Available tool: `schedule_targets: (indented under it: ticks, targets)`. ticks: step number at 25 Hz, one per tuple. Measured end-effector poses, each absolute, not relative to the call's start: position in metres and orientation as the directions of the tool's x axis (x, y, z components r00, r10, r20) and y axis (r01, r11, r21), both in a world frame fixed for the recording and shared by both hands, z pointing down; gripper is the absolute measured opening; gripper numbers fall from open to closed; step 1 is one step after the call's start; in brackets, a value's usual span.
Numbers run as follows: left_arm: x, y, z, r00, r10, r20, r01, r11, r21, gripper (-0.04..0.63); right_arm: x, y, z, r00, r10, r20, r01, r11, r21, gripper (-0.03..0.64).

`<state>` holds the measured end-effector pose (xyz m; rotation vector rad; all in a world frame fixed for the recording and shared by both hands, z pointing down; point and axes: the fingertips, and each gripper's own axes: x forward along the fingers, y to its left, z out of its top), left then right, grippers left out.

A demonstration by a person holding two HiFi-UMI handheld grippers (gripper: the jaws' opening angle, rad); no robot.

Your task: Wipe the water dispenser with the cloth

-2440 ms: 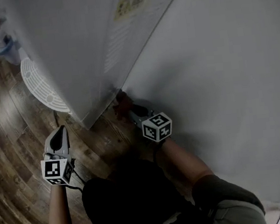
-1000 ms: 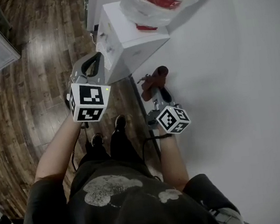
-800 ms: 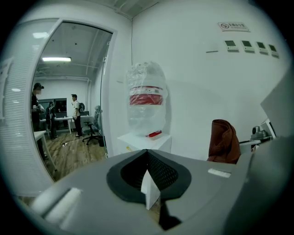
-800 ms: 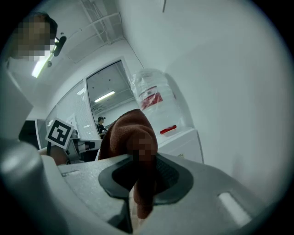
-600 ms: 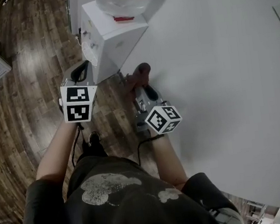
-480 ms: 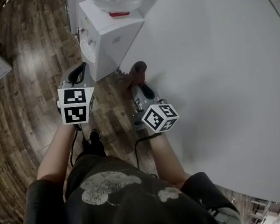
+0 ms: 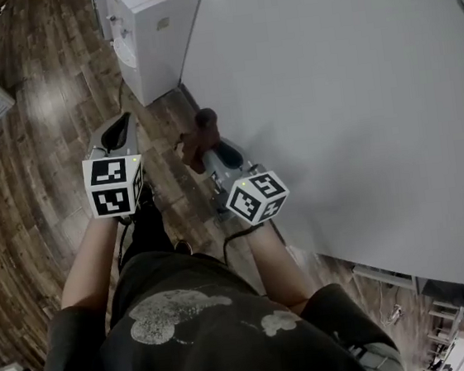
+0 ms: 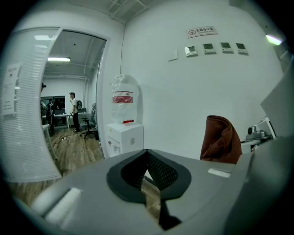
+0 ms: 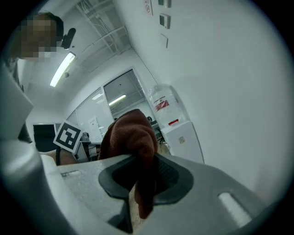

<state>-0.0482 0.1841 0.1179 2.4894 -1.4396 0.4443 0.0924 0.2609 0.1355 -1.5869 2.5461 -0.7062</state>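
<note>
Two grippers are in play, and only the right gripper [image 9: 143, 181] carries anything. Its jaws are clamped on a fold of the rust-brown cloth [image 9: 130, 137], which bunches up above the pads and hangs a short tail below them. The cloth looks soft, light and limp, likely to drape and bunch rather than hold a shape. I therefore judge the pinch through a thick fold a sound hold, while a grip on a thin edge would probably slip under rubbing pressure. The left gripper [image 8: 148, 160] has its jaws brought together at the tips with nothing between them, only the wooden floor [image 7: 21, 163] showing beyond. The water dispenser [image 7: 154, 31], a white cabinet against the white wall [image 7: 329, 86] with a bottle [image 8: 123, 96] on top, stands well apart from both grippers, ahead of the person along the wall. Its flat panels look hard and smooth and should wipe easily. The tall unit with a bottle on top might rock if pushed hard, so light strokes seem wise. Wiping is not yet under way, and the cloth touches nothing but the jaws.
</note>
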Motion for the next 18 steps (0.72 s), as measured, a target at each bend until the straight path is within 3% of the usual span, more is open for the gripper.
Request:
schedule_targets:
  ticks: [6,18]
  targets:
    - [-0.057,0.266,0.144,0.455,-0.789,0.412,-0.877,-0.477,0.055,0.018,0.079,0.323,0.16,-0.523,-0.826,0.21,-0.804,0.397,-0.443,0.063]
    - [-0.058,0.349,0.14,0.591,-0.77,0.24,-0.806,-0.572,0.15,0.018,0.043,0.37,0.162,-0.576,-0.783,0.237,-0.794,0.467,-0.388,0.063]
